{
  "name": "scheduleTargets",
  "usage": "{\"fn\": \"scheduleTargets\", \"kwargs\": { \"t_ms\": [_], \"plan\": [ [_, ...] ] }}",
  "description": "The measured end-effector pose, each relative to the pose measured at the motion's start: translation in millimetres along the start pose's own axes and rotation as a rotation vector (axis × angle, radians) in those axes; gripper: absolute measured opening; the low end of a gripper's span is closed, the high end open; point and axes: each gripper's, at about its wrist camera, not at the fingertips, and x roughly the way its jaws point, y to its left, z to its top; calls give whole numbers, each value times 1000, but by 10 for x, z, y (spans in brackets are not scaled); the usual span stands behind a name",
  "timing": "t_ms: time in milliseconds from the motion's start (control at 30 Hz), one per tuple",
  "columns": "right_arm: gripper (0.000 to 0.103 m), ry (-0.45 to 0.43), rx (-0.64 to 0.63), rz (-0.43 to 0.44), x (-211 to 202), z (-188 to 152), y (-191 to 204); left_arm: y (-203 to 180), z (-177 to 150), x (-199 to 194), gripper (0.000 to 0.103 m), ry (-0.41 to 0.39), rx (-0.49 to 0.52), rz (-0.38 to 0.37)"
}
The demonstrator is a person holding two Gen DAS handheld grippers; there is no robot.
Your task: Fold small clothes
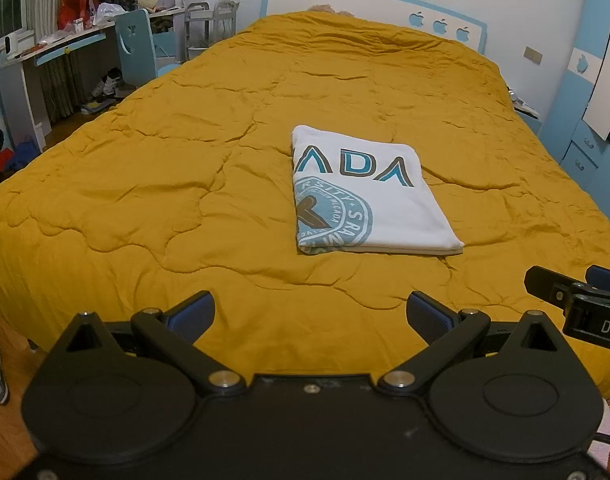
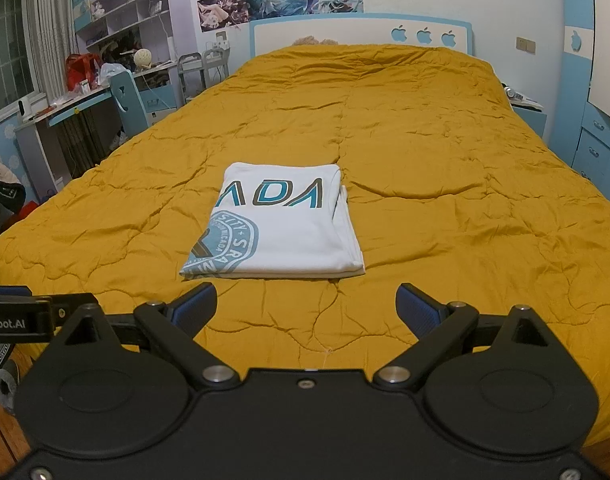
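Observation:
A white T-shirt [image 1: 369,192] with teal lettering and a round teal emblem lies folded into a flat rectangle on the mustard quilt [image 1: 185,168]. It also shows in the right wrist view [image 2: 281,228], at the middle of the bed. My left gripper [image 1: 311,316] is open and empty, above the near edge of the bed, short of the shirt. My right gripper [image 2: 307,308] is open and empty, just short of the shirt's near edge. The right gripper's fingers [image 1: 573,292] show at the right edge of the left wrist view.
The bed's blue and white headboard [image 2: 361,36] stands at the far end. A desk [image 1: 49,52] and blue chair [image 1: 135,48] stand left of the bed, with shoes on the floor. A nightstand [image 2: 525,108] and blue wardrobe [image 2: 597,120] stand at the right.

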Motion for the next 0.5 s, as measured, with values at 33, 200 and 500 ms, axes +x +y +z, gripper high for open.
{"fn": "scheduleTargets", "kwargs": {
  "t_ms": [33,200,500],
  "plan": [
    [97,1,0,-1,0,0,1,1,-2,-1,103,1,0,1],
    [97,2,-1,-1,4,-2,-2,5,-10,-23,103,-3,-4,-15],
    [97,4,-3,-2,17,-14,-8,-9,-6,-34,103,-15,2,-21]
  ]
}}
